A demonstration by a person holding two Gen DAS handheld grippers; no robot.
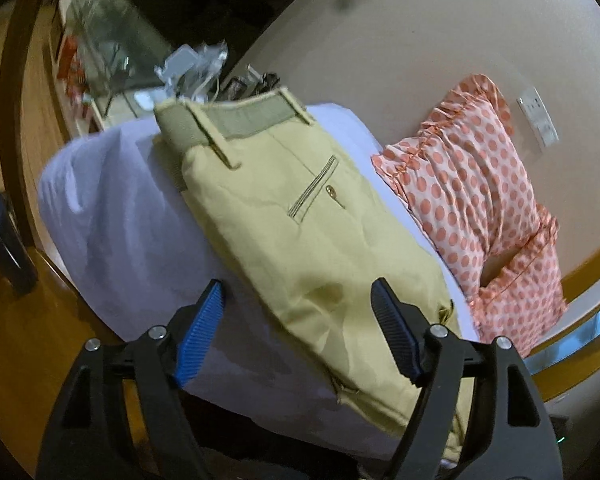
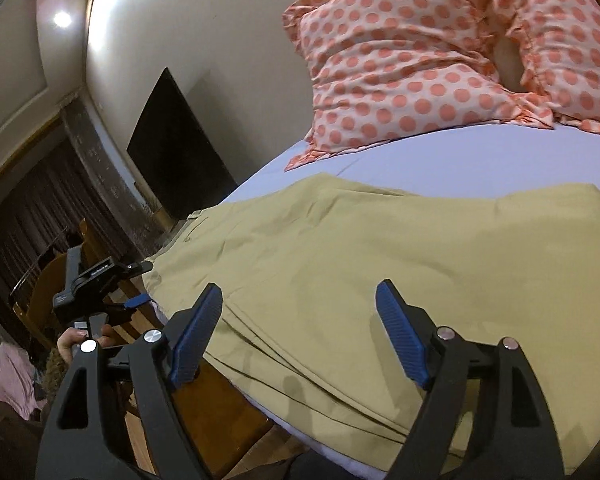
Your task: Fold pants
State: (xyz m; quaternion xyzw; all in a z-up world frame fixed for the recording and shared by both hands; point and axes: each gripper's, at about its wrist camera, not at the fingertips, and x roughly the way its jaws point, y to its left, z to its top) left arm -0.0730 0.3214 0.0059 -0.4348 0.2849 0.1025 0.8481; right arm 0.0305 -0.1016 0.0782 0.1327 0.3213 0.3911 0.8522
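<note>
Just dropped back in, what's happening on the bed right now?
A person is folding khaki pants on a bed with a pale sheet, holding a gripper in each hand. The pants lie already folded over, waistband at the far end in the left wrist view. Both the left gripper and the right gripper are open above the fabric, gripping nothing. Polka-dot pillows sit against the wall beyond the pants. The left hand shows in the right wrist view.

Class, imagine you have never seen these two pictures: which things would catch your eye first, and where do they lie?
First the khaki pants, spread on the pale sheet of the bed, waistband at the far end in the left wrist view. Next the polka-dot pillows against the wall beyond them. Both the left gripper and right gripper hover open above the cloth.
</note>
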